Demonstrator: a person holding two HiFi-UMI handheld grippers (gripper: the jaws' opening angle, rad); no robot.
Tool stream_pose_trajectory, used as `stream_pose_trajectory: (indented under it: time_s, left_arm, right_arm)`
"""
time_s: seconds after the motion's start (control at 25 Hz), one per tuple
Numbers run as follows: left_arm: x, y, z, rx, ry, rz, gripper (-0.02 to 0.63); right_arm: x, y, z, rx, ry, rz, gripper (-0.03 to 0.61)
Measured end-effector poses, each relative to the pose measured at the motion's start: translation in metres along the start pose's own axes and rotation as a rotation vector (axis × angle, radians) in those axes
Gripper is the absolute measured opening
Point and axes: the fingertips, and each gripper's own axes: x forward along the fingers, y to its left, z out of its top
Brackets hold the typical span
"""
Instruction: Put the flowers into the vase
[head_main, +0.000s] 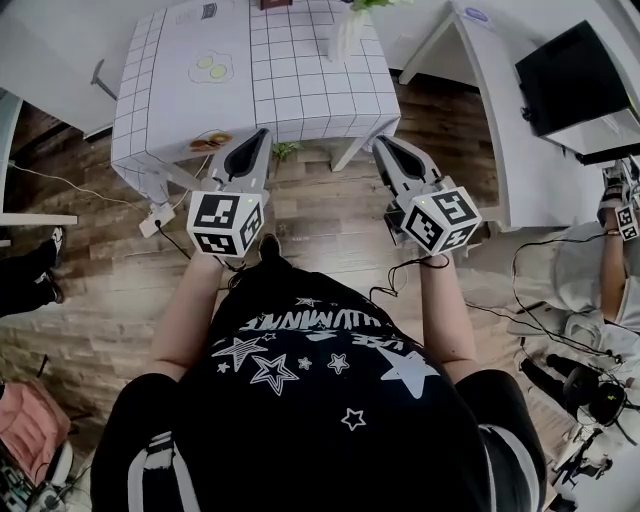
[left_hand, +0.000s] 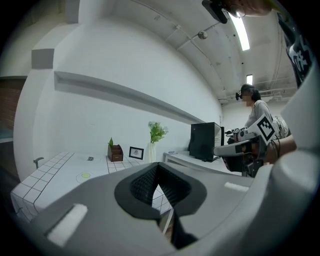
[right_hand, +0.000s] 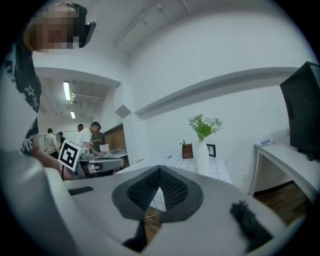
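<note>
1. Head view cuts off the flowers (head_main: 368, 4) at its top edge.
2. Upright on the gridded table (head_main: 300, 90), far side, the vase (right_hand: 202, 156) holds them, blooms pointing up.
3. Jaws of left gripper (head_main: 262, 134) and right gripper (head_main: 386, 142) are together, empty.

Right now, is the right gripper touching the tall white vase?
Apart. Head view: right gripper at the checked table's near edge, tall white vase far across it.

Holding left tongs (head_main: 262, 135) and right tongs (head_main: 383, 142) out side by side, nearly level, both shut, nothing gripped.
</note>
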Motion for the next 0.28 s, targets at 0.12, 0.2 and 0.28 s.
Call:
stream_pose_trajectory:
  time_s: [0.12,0.2,0.28]
  left_arm:
    - [-0.009,-0.008,-0.004,0.015,0.010,0.032,0.008]
    - [-0.015,-0.014,-0.006,0.021,0.015,0.040,0.008]
    - [-0.020,-0.021,-0.008,0.024,0.019,0.047,0.008]
  right_arm:
    - [-0.014,0.002,-0.005,0.014,-0.003,0.015,0.011]
    - [-0.024,0.003,-0.007,0.030,-0.009,0.022,0.011]
    - [-0.033,0.004,-0.009,0.043,-0.013,0.026,0.011]
